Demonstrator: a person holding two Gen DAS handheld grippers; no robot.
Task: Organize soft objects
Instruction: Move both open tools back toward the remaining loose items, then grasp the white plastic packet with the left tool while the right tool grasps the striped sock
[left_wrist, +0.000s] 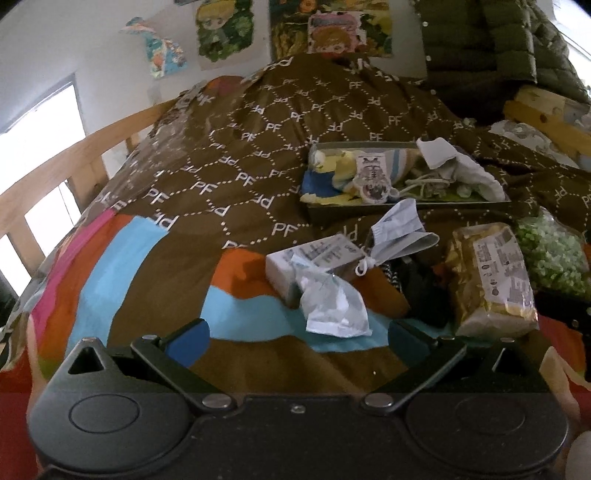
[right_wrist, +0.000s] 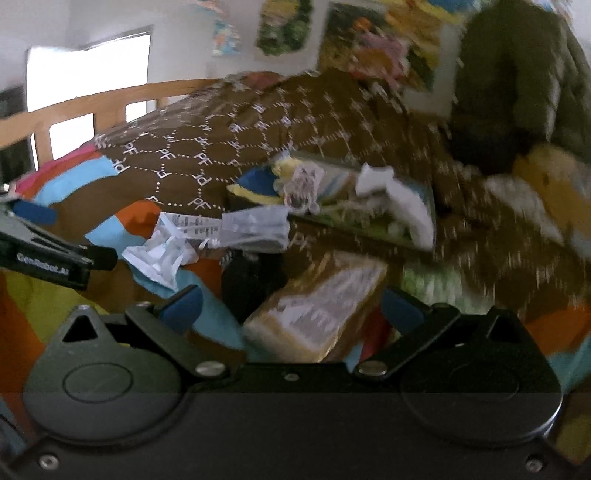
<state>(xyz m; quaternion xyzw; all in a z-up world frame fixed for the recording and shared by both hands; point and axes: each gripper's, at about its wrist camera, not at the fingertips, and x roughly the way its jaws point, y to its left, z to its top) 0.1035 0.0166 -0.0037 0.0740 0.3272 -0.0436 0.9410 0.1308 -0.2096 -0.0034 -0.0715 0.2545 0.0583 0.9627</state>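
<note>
Brown patterned bedding carries everything. Nearest, the left gripper gapes with nothing held; the right gripper is likewise spread and empty. Just beyond lies a pale blue face mask, knotted at its middle: light, limp, probably best pinched at the knot. Farther right sits a tray of soft things.

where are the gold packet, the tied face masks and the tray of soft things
gold packet (left_wrist: 491, 280), left wrist view, on its white label
tied face masks (left_wrist: 397, 230), left wrist view, upper mask's pleats
tray (left_wrist: 406, 206), left wrist view, front rim
</note>
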